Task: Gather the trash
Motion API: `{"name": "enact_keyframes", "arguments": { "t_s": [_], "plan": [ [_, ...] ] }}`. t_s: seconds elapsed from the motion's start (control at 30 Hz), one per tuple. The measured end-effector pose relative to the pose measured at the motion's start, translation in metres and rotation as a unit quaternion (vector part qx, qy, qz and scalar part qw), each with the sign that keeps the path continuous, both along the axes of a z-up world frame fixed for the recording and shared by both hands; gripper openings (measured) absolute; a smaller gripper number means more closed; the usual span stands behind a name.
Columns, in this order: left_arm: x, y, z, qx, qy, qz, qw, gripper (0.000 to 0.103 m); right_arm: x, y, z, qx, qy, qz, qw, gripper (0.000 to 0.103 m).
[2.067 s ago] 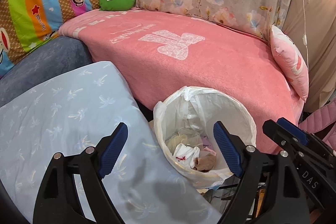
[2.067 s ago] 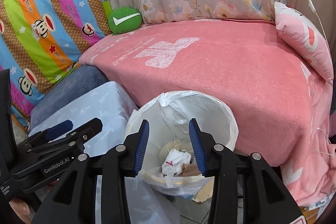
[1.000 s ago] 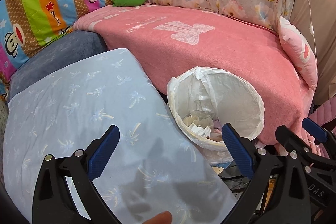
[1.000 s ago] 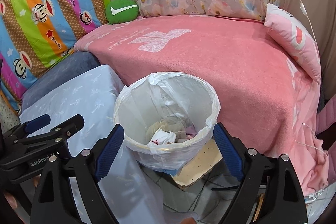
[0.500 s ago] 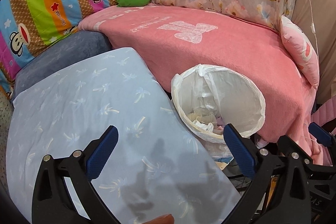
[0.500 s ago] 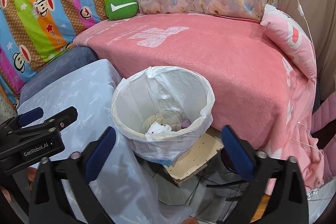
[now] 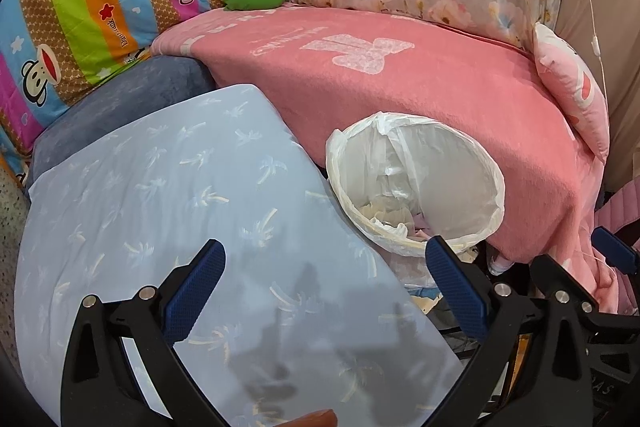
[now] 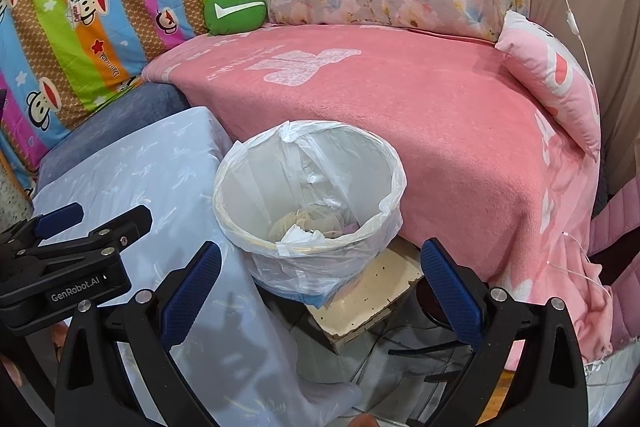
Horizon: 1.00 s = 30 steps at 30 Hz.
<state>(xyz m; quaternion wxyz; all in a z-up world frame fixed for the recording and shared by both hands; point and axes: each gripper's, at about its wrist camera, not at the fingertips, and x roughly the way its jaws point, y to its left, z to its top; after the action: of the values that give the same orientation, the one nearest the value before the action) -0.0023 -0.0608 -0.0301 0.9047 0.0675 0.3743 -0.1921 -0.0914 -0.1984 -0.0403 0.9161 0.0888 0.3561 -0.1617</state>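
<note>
The trash bin (image 8: 308,195) stands upright on the floor, its round mouth facing up and its long axis vertical, tucked against the near edge of the pink blanket (image 8: 420,107) with the pale blue cloth (image 8: 132,179) just to its left. A white plastic liner (image 8: 384,203) is folded over the rim, and crumpled paper trash (image 8: 304,231) lies in the bottom. The right gripper (image 8: 320,287) hangs near the bin with its blue pads spread wide, nothing between them but air. Two seconds back those pads were close together right over the bin's mouth; they have since spread fully and pulled back toward the near side. The left gripper (image 7: 324,287) sits over the blue cloth, jaws wide and empty as before, and the bin (image 7: 416,187) now lies farther beyond its right pad.
</note>
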Motion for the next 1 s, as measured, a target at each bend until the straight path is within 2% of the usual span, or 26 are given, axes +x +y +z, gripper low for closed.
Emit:
{"name": "enact_keyframes", "arguments": {
  "t_s": [0.3, 1.0],
  "plan": [
    [-0.0047, 0.0039, -0.0035, 0.003, 0.002, 0.017, 0.9998, 0.096, -0.0032, 0.0004, -0.0041, -0.003, 0.009, 0.002, 1.0, 0.097],
    [-0.0097, 0.0059, -0.0061, 0.012, 0.006, 0.021, 0.9997, 0.096, -0.0056, 0.003, -0.0069, -0.01, 0.016, 0.004, 1.0, 0.097]
  ]
}}
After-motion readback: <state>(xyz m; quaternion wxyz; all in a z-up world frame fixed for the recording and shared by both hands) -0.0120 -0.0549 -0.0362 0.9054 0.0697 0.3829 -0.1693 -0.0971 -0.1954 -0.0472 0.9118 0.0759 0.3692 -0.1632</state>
